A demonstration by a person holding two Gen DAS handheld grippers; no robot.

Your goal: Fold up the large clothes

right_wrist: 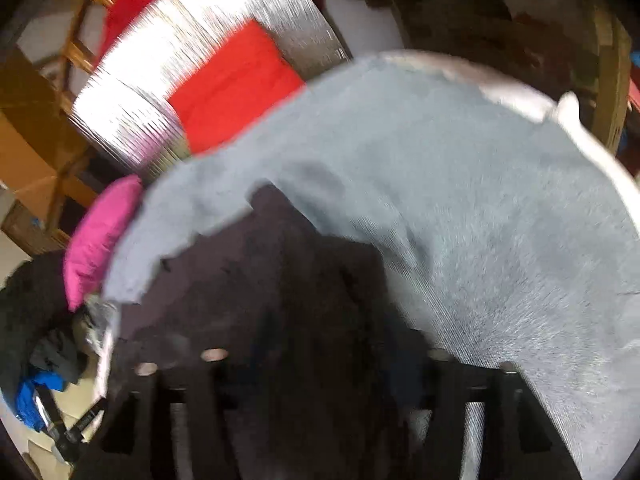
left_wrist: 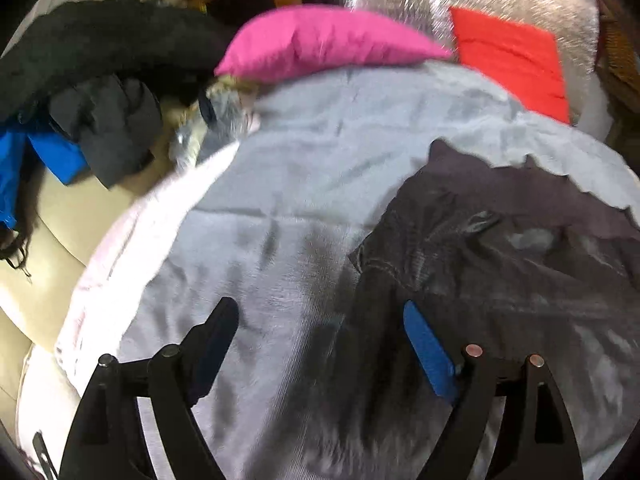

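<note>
Dark charcoal garment (left_wrist: 520, 264), a large crumpled piece of clothing, lies on a pale grey fleece blanket (left_wrist: 304, 184) that covers the work surface, and we see it just ahead and to the right of our left gripper (left_wrist: 322, 320). That gripper's jaws stand wide apart, gripping nothing: the black left finger and the blue-padded right finger (left_wrist: 428, 350) hover over the blanket, the right one at the edge of the dark cloth. We hold this gripper angled down toward the surface.

From the right wrist view, the dark garment (right_wrist: 272, 280) fills the space directly in front of our right gripper (right_wrist: 304, 360), whose black fingers merge with the dark fabric under heavy blur; we cannot tell whether its jaws are open or closed on the cloth. The grey blanket (right_wrist: 460, 184) curves around beyond and to the right of the garment.

Farther out, a bright pink puffy cushion (left_wrist: 320, 42) rests at the blanket's far edge, and a flat red folded cloth (left_wrist: 516, 60) lies beside it on a shiny silver surface (right_wrist: 208, 40). To the left sits a heap of black and dark grey clothes (left_wrist: 96, 92) with a piece of blue fabric (left_wrist: 52, 152) beneath.
</note>
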